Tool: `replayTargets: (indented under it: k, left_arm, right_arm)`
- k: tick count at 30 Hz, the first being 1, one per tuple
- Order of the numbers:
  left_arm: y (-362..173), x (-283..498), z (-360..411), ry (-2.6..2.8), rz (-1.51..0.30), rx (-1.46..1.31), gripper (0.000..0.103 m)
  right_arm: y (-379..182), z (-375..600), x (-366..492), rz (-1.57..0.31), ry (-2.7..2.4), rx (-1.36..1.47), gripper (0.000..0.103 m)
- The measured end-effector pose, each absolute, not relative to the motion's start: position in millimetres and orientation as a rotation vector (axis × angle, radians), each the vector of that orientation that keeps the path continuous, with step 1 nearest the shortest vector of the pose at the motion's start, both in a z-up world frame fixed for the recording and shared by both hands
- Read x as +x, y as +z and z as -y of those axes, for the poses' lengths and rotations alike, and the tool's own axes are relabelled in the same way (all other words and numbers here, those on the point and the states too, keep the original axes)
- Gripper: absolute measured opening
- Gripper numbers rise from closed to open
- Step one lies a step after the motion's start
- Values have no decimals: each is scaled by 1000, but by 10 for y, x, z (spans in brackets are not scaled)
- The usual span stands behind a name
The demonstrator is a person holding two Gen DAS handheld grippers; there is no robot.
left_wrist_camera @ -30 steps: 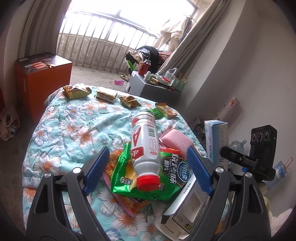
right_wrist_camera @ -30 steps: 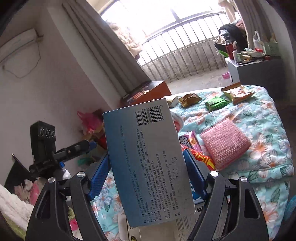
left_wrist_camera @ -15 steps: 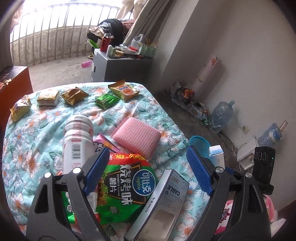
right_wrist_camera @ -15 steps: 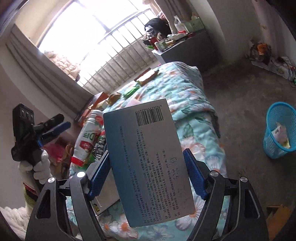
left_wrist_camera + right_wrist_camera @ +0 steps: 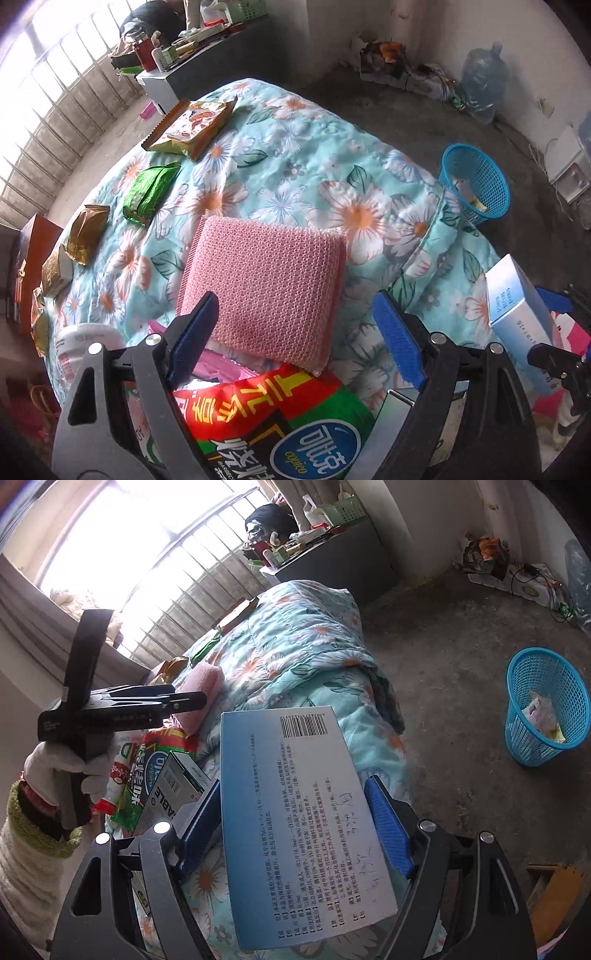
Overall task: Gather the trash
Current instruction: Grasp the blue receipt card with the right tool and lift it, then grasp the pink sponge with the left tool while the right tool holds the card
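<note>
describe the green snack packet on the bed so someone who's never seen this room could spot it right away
Start at the bed with the floral quilt. Follow the row of packets along its window-side edge: the green packet lies flat between a large orange-and-gold snack bag and a crumpled gold wrapper, beyond the pink mesh pad. It is the only shiny, plain green one in that row.

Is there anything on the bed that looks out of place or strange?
Yes. Snack wrappers, such as the green packet, lie scattered over the floral quilt, while the blue basket on the floor holds only a little trash.
</note>
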State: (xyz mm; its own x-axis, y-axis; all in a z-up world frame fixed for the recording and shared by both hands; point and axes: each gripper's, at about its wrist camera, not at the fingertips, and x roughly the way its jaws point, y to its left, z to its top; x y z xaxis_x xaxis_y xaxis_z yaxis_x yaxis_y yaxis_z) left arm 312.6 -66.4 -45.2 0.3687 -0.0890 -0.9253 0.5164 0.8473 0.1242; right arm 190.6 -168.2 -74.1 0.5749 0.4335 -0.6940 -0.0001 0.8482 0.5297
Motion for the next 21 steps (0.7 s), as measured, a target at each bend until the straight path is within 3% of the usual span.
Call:
replayTargets:
  k: [7, 21]
  left_arm:
    - [-583, 3134, 805, -359, -1110, 577, 80]
    - [-273, 2921, 811, -353, -946, 599, 28]
  right_arm:
    - [-790, 1708, 1916, -950, 305, 531, 76]
    - [-770, 1746, 1926, -989, 307, 533, 79]
